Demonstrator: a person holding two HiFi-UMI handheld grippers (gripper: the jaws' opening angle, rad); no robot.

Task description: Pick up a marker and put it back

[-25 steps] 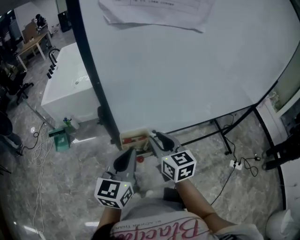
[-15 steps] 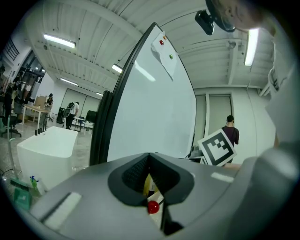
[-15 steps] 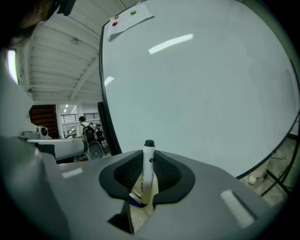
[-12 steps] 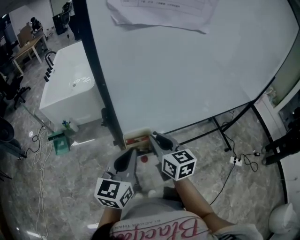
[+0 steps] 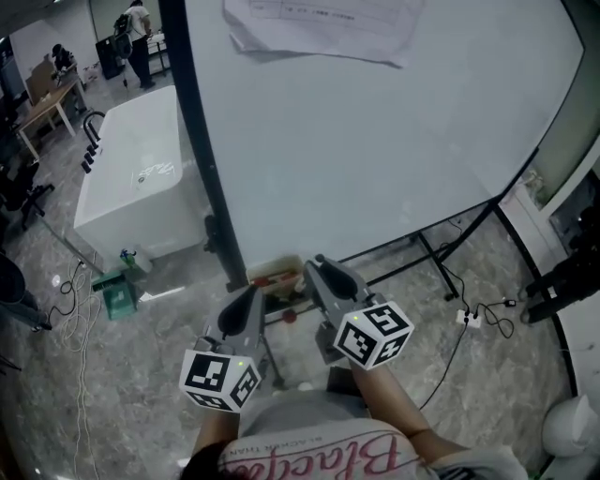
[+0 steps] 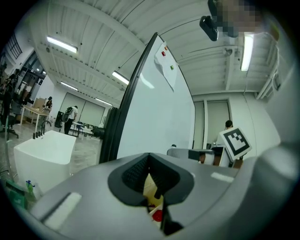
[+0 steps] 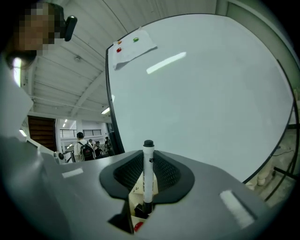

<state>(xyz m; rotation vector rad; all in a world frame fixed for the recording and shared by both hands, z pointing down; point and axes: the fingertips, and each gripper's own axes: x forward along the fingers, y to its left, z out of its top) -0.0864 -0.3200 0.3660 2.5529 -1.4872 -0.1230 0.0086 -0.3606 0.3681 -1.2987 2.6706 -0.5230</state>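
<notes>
A white marker [image 7: 148, 161] with a black cap stands upright between the jaws of my right gripper [image 7: 147, 180], which is shut on it. In the head view the right gripper [image 5: 323, 276] points at the cream tray [image 5: 274, 279] at the foot of the whiteboard [image 5: 375, 150], and the marker itself is hidden by the jaws. My left gripper [image 5: 246, 306] hangs just left of it, shut and holding nothing. Through the left gripper's [image 6: 151, 199] narrow slit the tray and a red object [image 6: 157, 215] show. That red object [image 5: 291, 316] lies below the tray.
Papers [image 5: 319, 21] are pinned at the top of the whiteboard. A white tub-like box [image 5: 131, 187] stands to the left, with a green item [image 5: 117, 289] on the floor by it. The board's black legs [image 5: 441, 262] and a power strip [image 5: 466, 321] are at the right.
Both grippers have drawn slightly back toward me from the tray, and the head view has tilted up along the board. The red object under the tray now shows between the grippers.
</notes>
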